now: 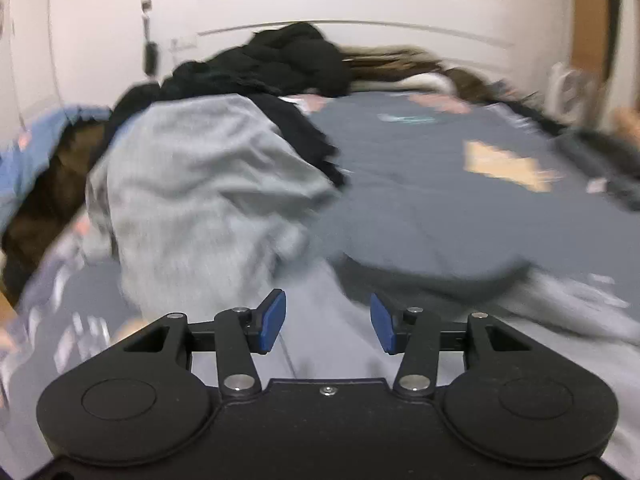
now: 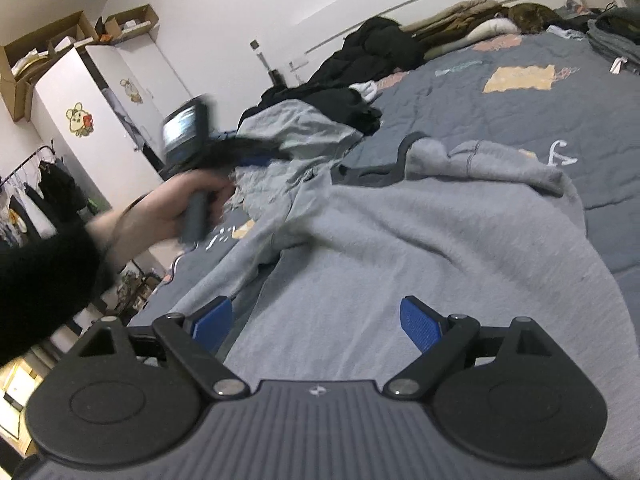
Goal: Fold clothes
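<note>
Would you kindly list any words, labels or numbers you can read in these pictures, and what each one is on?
None can be read.
Bedspread: white marks, not legible as words.
Wardrobe: cartoon stickers, pictures only.
Left gripper's screen: blurred.

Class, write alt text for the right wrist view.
The open right gripper hovers over a grey sweatshirt spread on a bed's grey-blue quilt. At left, a hand holds the blurred left gripper; black clothes lie piled behind.

Left tool (image 1: 328, 322), right tool (image 2: 316, 322): black bodies, blue pads, silver screws; person's black sleeve (image 2: 40, 280).
</note>
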